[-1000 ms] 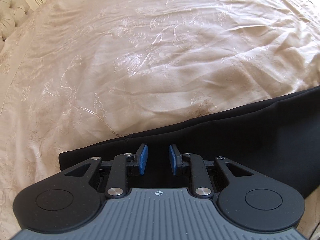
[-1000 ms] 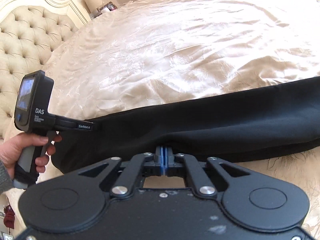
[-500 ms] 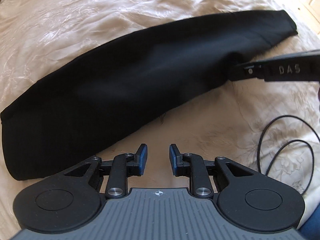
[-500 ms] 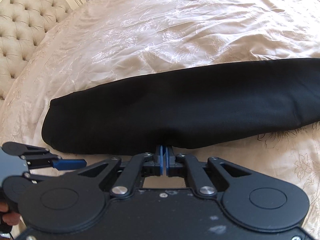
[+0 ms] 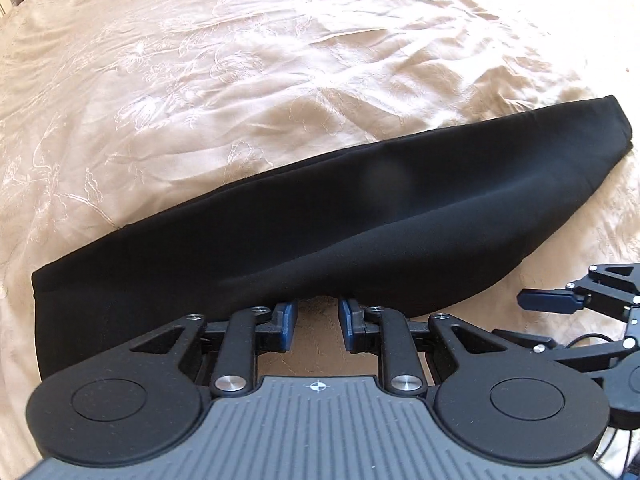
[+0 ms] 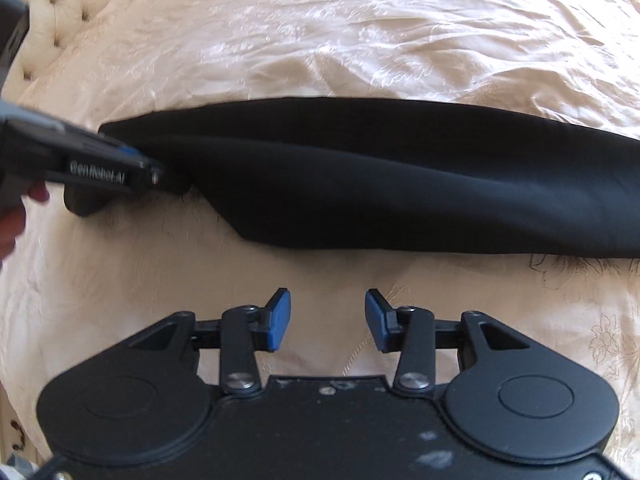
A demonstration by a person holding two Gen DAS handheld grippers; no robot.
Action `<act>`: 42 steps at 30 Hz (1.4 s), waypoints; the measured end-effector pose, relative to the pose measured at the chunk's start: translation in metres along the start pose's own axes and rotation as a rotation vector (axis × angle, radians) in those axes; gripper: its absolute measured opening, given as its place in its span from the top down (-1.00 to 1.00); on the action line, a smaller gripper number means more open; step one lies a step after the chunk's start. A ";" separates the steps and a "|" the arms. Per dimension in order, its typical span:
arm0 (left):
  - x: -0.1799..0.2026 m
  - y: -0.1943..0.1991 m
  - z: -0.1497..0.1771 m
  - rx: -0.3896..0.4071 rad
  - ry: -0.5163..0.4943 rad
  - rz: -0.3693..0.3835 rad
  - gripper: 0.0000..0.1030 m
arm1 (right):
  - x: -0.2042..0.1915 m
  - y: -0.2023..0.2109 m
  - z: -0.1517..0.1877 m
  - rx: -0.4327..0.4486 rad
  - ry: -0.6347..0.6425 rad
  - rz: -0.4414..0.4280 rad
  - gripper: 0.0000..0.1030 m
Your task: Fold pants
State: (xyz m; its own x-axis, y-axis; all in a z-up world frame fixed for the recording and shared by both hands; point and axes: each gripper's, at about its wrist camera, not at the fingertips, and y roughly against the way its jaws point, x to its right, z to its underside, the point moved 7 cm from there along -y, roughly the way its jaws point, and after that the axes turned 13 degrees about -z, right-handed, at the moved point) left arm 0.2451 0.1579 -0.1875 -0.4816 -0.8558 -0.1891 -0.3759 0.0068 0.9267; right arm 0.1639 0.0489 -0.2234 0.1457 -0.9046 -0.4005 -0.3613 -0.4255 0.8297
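The black pants (image 5: 320, 216) lie folded lengthwise in a long band across the cream bedspread (image 5: 240, 60); they also show in the right wrist view (image 6: 400, 184). My left gripper (image 5: 318, 320) is open and empty, its blue pads at the pants' near edge. It shows in the right wrist view (image 6: 152, 168) at the pants' left end. My right gripper (image 6: 327, 318) is open and empty over bare bedspread, a little short of the pants' near edge. It shows at the right edge of the left wrist view (image 5: 548, 300).
A tufted cream headboard (image 6: 68, 4) stands at the far left. The embroidered bedspread (image 6: 360, 32) is wrinkled beyond the pants. A black cable (image 5: 588, 338) lies at the lower right of the left wrist view.
My right gripper has opened, let go of the pants' near edge and drawn back. My left gripper has swung back to the pants' near edge, still open.
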 end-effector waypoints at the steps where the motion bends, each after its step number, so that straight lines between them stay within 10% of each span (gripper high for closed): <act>1: 0.000 0.000 -0.001 0.001 0.001 0.001 0.55 | -0.002 -0.004 -0.002 0.008 0.022 0.005 0.14; 12: -0.010 0.005 -0.003 -0.026 0.054 0.047 0.55 | -0.014 -0.008 -0.044 0.163 -0.012 -0.106 0.18; 14: -0.011 0.007 -0.001 -0.034 0.053 0.060 0.55 | -0.009 0.001 -0.050 0.175 -0.110 -0.130 0.91; 17: -0.009 0.017 0.008 -0.048 0.040 0.109 0.55 | -0.003 0.028 -0.058 0.203 -0.229 -0.205 0.93; 25: -0.016 0.043 0.025 0.025 0.016 0.085 0.44 | 0.007 0.048 -0.032 -0.005 -0.386 -0.249 0.93; 30: -0.032 0.002 0.027 -0.033 0.083 -0.012 0.44 | -0.019 0.043 -0.016 0.017 -0.108 -0.131 0.31; 42: -0.061 -0.048 0.003 -0.053 0.074 -0.155 0.44 | -0.071 -0.001 -0.001 -0.030 0.070 -0.150 0.24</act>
State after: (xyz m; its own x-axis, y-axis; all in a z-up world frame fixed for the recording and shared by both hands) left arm 0.2902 0.2112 -0.2216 -0.3603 -0.8804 -0.3084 -0.3979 -0.1540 0.9044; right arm 0.1545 0.1136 -0.1954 0.2604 -0.8301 -0.4931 -0.3031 -0.5552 0.7745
